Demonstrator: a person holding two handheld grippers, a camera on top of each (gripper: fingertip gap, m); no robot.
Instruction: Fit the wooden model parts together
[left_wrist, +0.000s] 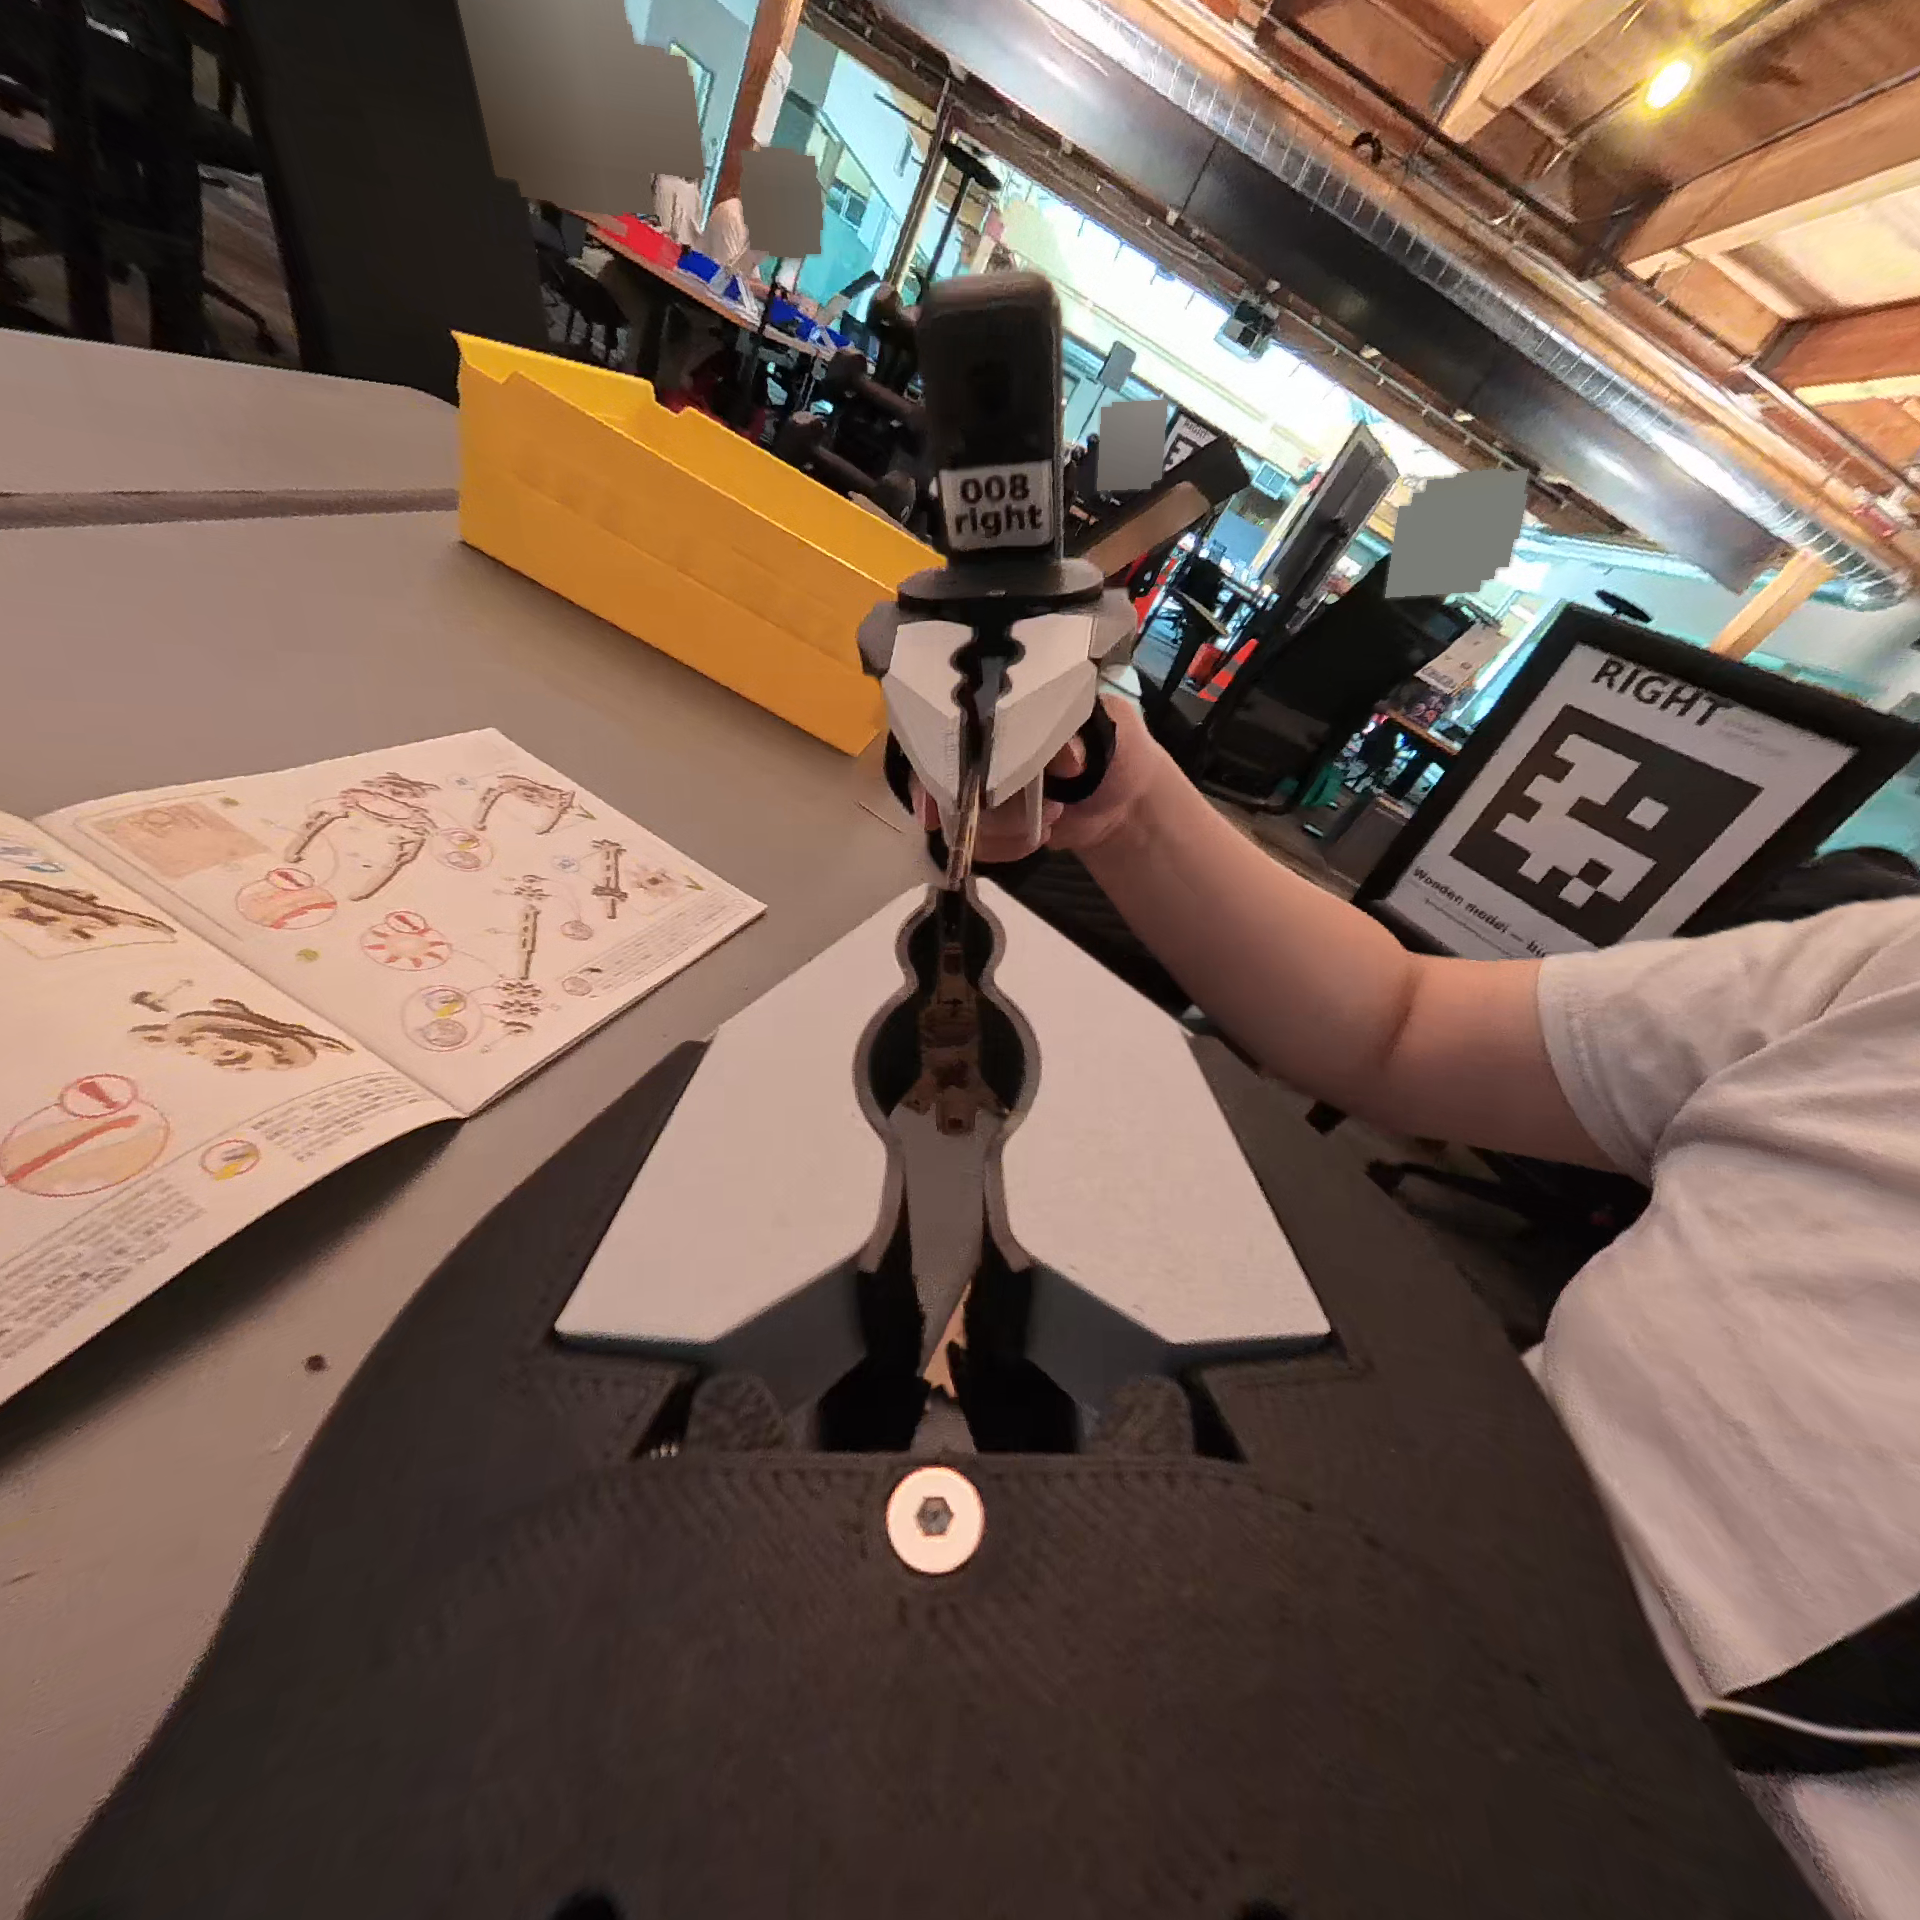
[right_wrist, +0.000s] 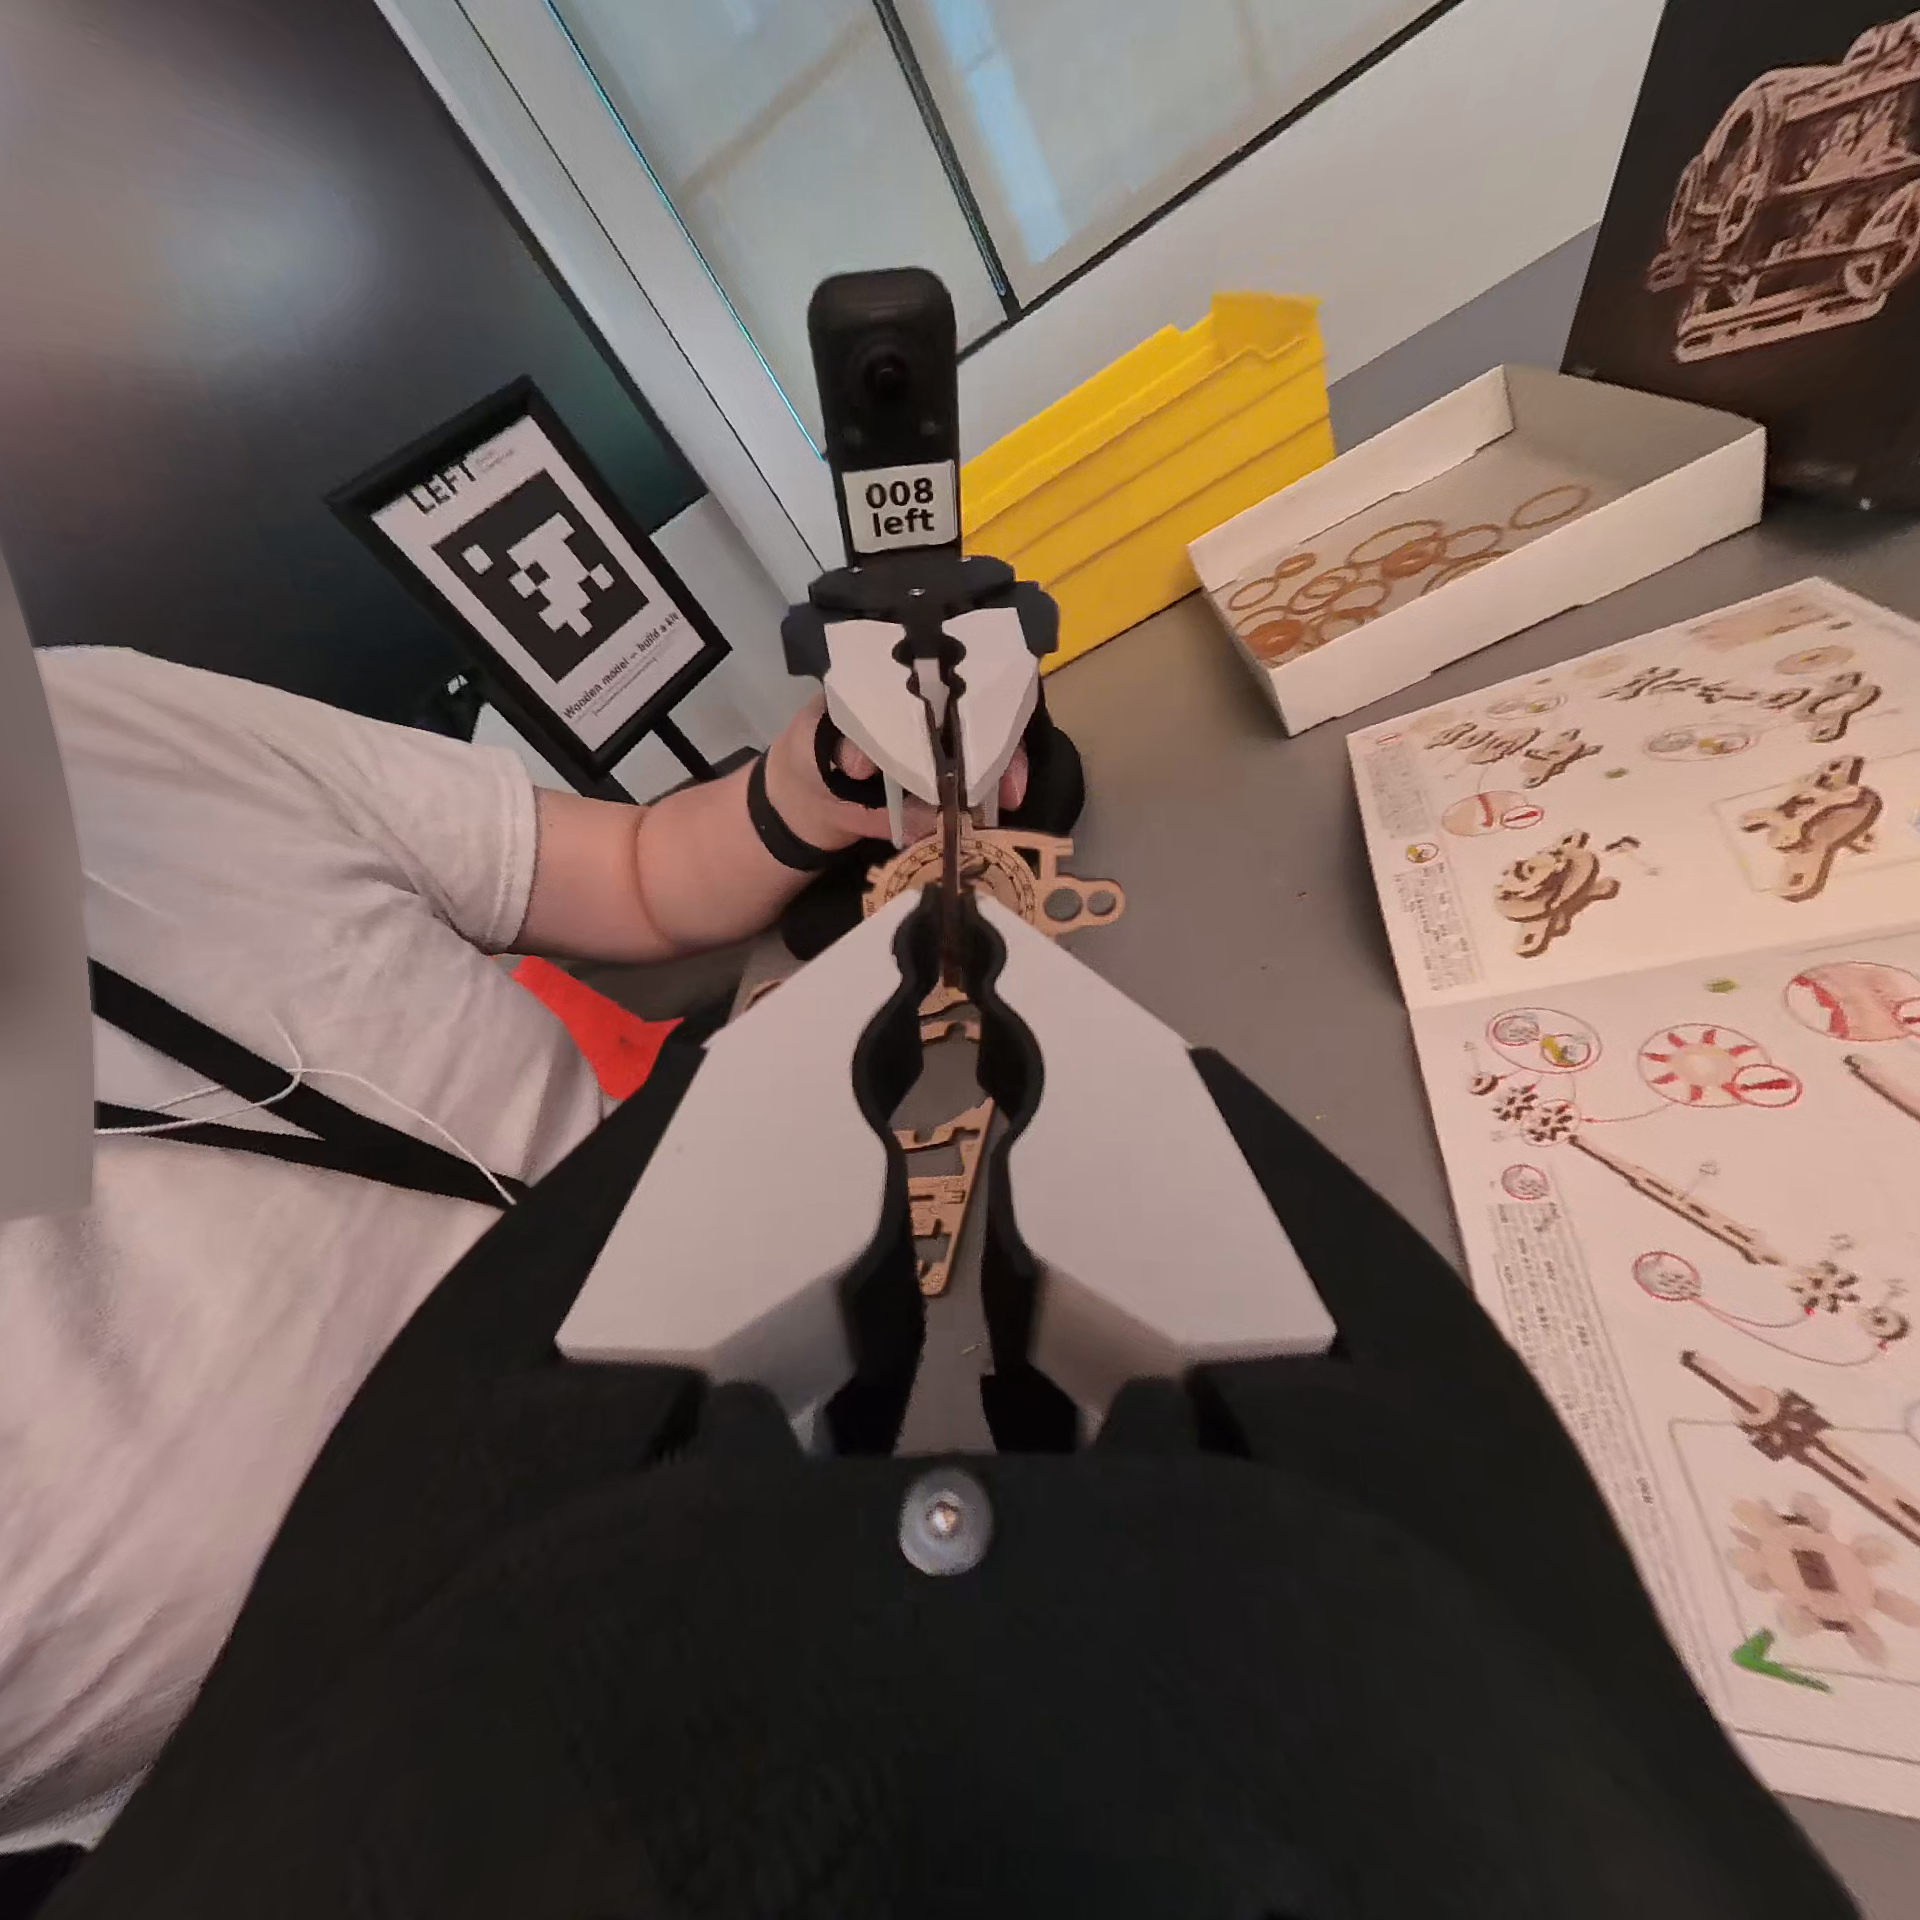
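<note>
My left gripper (left_wrist: 951, 899) and my right gripper (right_wrist: 951, 904) face each other tip to tip above the grey table (left_wrist: 312, 644). Both are shut on a thin wooden part (left_wrist: 964, 831) seen edge-on, which runs from one pair of tips to the other. I cannot tell whether it is one piece or two joined. The right gripper (left_wrist: 966, 816) shows opposite in the left wrist view, and the left gripper (right_wrist: 948, 805) in the right wrist view. A flat round wooden dial piece (right_wrist: 1049, 894) lies on the table below. More notched wood (right_wrist: 935, 1174) shows through the finger gap.
An open instruction booklet (left_wrist: 312, 935) (right_wrist: 1662, 1039) lies on the table. A yellow bin (left_wrist: 665, 540) (right_wrist: 1143, 478) stands behind. A white box (right_wrist: 1507, 623) holds wooden rings. A dark kit box (right_wrist: 1766, 208) stands at the back. Marker signs (left_wrist: 1600, 810) (right_wrist: 540, 582) and the person's arms flank the grippers. The gap from one gripper's tips to the other's is roughly 4 cm.
</note>
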